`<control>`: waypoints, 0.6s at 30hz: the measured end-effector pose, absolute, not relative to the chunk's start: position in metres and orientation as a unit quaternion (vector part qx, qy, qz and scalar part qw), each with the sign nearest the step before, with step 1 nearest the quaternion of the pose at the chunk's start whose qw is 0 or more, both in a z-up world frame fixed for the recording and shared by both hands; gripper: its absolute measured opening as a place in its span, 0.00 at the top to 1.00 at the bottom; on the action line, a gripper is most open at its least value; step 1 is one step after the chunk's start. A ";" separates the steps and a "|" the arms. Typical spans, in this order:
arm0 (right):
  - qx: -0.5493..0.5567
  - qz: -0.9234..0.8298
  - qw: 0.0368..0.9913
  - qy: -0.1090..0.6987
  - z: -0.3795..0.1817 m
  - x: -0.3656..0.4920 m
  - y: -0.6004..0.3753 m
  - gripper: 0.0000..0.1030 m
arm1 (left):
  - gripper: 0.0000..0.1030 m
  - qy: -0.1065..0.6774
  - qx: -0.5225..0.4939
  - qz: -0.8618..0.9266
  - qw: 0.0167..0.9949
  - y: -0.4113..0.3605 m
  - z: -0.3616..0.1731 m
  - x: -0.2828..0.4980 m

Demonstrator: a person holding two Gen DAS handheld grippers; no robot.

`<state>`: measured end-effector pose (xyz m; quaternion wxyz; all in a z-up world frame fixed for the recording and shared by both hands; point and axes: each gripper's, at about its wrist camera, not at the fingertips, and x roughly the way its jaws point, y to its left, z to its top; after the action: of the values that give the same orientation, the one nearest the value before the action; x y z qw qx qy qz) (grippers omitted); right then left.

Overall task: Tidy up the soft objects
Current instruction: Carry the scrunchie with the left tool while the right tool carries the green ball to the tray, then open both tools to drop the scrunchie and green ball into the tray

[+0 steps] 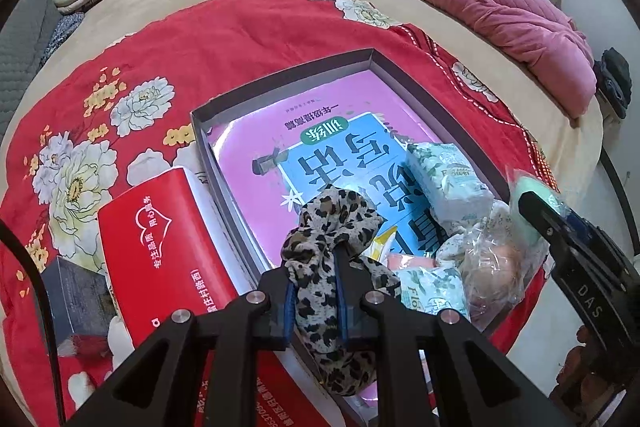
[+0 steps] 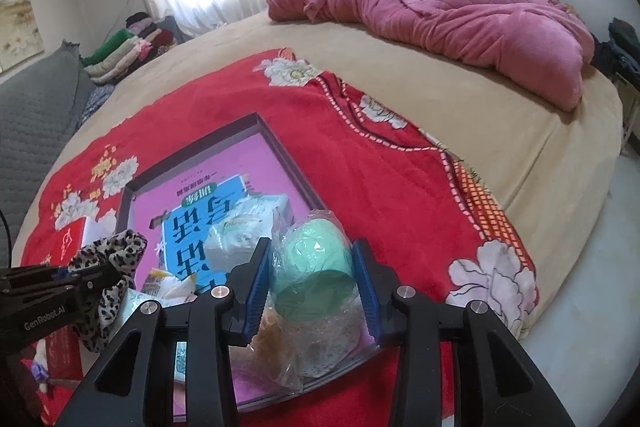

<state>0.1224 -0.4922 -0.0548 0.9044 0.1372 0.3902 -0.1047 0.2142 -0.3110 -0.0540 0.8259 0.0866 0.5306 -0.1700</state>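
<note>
Left gripper (image 1: 316, 291) is pinched nearly closed on a leopard-print scrunchie (image 1: 332, 223), fabric bunched between the blue pads (image 1: 289, 301). It hangs over the near-left corner of the shallow grey box (image 1: 280, 77), so this looks like a drop into the box, not a pick.

Right gripper (image 2: 310, 281) clamps a clear plastic bag with a mint-green sponge ball (image 2: 310, 269) inside, jaws at medium width and pressing both sides. The bag's lower end sags onto the box's near-right corner; a tan puff (image 2: 276, 341) shows in it.

Already in the box: two floral tissue packs (image 1: 448, 175) along the right side, plus a small yellow-white sachet (image 1: 380, 245) near the front. They lie on a pink-and-blue printed book (image 1: 340, 131) lining the bottom.

The box sits on a red floral blanket (image 1: 160, 39) on the bed. A red carton (image 1: 160, 247) lies just outside the box's left wall.

Judgement: both items are being placed together at the near end, where space remains. Risk: the bag is slippery and bulky, and may roll over the low wall.
</note>
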 end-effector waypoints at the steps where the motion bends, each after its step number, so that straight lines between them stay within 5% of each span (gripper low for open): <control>1: 0.135 -0.106 0.904 0.392 -0.056 0.123 -0.492 0.59 | 0.85 0.531 0.087 -0.170 0.826 -0.311 -0.054 0.214; 14: 0.137 -0.105 0.898 0.404 -0.068 0.127 -0.491 0.57 | 0.81 0.537 0.089 -0.170 0.821 -0.309 -0.058 0.214; 18: 0.143 -0.097 0.900 0.399 -0.065 0.127 -0.491 0.49 | 0.80 0.538 0.088 -0.171 0.821 -0.308 -0.058 0.215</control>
<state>0.1265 -0.4905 -0.0652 0.9004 0.1432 0.3992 -0.0973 0.2152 -0.3081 -0.0580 0.8210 0.0877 0.5377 -0.1707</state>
